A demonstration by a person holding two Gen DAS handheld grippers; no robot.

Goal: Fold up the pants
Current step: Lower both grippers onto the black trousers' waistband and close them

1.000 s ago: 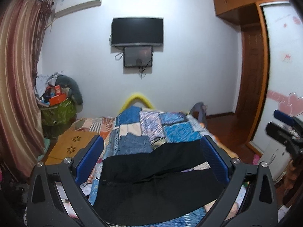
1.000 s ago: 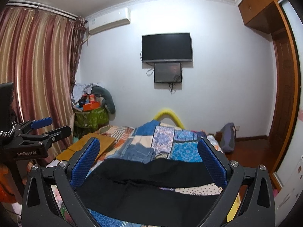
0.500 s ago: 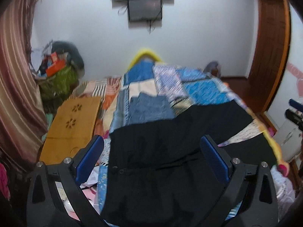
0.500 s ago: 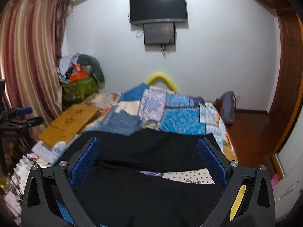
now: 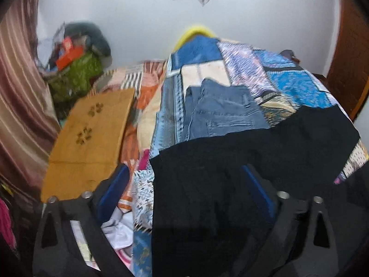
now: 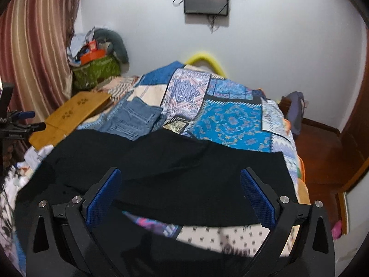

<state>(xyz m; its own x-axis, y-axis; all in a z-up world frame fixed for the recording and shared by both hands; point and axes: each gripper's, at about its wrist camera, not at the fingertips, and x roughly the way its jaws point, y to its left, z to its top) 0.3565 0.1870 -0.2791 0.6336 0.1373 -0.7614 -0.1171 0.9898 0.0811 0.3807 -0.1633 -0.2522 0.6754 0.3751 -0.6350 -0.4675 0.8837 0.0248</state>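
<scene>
Change: both wrist views have tipped down from the far wall and TV toward the bed (image 5: 288, 85) within the last second — the black pants (image 5: 253, 161) now fill the near half of each view, where before they were a low strip.
Meaning: this reads as the approach to a first grasp; no fold looks made yet.
Pants: spread across the near end of the bed, one leg running to the right edge; in the right view a gap between the two legs shows the spotted sheet.
Left gripper (image 5: 184, 184): jaws spread wide, nothing between them, hanging over the left part of the pants where their left edge meets the quilt.
Right gripper (image 6: 181, 185): jaws also wide and empty, over the middle of the nearer leg, toward the right.
Jeans (image 5: 221, 113): folded, lying just beyond the pants on the quilt, touching or slightly under their far edge — I cannot tell which.
Containers: a green bag (image 6: 96, 71) stands in the far left corner by the curtain, heaped with a red box and loose cloth.
Board (image 5: 90, 138): tan, left of the bed, well apart from the pants.
</scene>
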